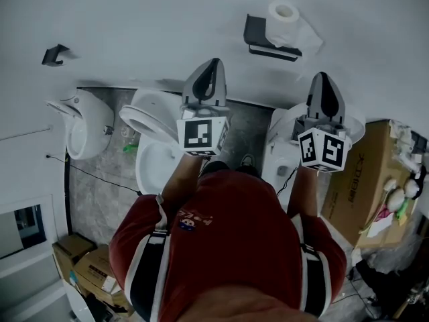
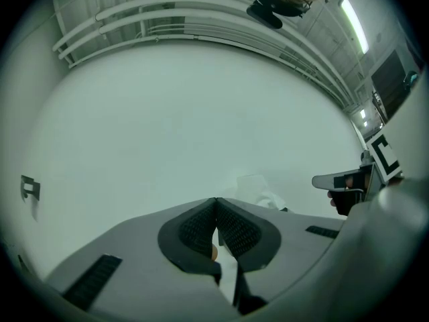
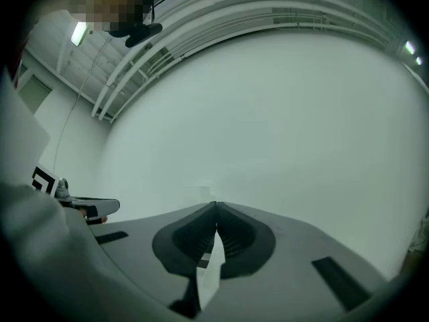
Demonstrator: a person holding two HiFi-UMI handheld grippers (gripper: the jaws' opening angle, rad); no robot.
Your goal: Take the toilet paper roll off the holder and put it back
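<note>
1. White wall fills the far side of this washroom, above a grey mottled floor (image 1: 251, 136).
2. The toilet paper roll (image 1: 284, 13) sits on the black holder (image 1: 267, 40) fixed to that wall. Its hollow core is showing and a loose sheet drapes off to one side.
3. The right tongs (image 1: 323, 74) point at the wall just below the holder and do not touch it. Their jaws are pressed together with nothing between them.
4. The left tongs (image 1: 214, 62) are held alongside, further from the roll. They too are closed tip to tip and hold nothing.
5. Each pair of tongs carries a cube with square black-and-white markers at its rear.
6. The person holding them wears a red shirt (image 1: 234, 227) with black and white side stripes.
7. A white toilet (image 1: 153, 136) stands under the left tongs, and another white fixture (image 1: 84, 126) is further left.
8. A small dark hook (image 1: 55, 54) is on the wall at far left, well apart from the holder.
9. A cardboard box (image 1: 358, 180) stands at the right.
</note>
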